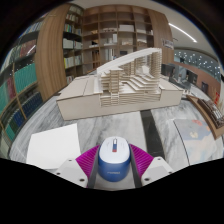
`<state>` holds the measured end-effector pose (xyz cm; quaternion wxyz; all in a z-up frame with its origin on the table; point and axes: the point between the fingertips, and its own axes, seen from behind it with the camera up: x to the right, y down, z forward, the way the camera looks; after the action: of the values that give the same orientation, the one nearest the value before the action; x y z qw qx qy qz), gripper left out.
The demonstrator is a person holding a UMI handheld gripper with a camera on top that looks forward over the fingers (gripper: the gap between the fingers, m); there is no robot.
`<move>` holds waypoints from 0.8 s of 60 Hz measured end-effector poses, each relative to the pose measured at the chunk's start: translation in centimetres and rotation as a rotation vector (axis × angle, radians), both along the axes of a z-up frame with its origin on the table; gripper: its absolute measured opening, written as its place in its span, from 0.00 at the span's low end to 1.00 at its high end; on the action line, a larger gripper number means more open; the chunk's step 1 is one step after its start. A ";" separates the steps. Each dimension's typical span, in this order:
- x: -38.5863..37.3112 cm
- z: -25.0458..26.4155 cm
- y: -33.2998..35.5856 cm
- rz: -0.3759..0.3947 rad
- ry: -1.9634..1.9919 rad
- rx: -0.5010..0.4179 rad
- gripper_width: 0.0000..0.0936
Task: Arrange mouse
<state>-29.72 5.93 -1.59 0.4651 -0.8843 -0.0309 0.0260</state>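
Observation:
A blue mouse with a white top [112, 160] sits between my two fingers, nose pointing away from me. My gripper [112, 156] is shut on it, and the magenta pads [87, 160] press against both of its sides. The marbled table top [78, 133] lies just beyond and beneath it. I cannot tell whether the mouse rests on the table or hangs above it.
A white rectangular mat [50, 150] lies on the table left of my fingers. A large wooden architectural model [115, 90] stands across the table beyond. White sheets [195, 130] lie to the right. Bookshelves [40, 60] line the room behind.

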 end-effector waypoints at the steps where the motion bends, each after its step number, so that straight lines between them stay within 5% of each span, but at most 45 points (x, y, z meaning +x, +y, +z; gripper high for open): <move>1: 0.0 0.0 0.0 -0.002 0.003 -0.003 0.57; 11: -0.7 0.4 -0.2 0.093 0.017 -0.033 0.42; 14: -0.6 3.3 0.5 0.132 0.031 0.046 0.41; 20: 5.2 12.0 2.5 0.083 -0.031 0.258 0.41; 26: 14.0 16.3 3.7 -0.014 -0.005 0.308 0.41; 31: 22.5 15.9 4.6 -0.096 -0.037 0.268 0.41; 38: 30.8 8.4 5.0 -0.184 -0.033 0.146 0.41; 48: 34.0 1.8 4.3 -0.183 -0.034 0.025 0.41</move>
<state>4.33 10.26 0.20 0.4761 -0.8778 0.0419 -0.0321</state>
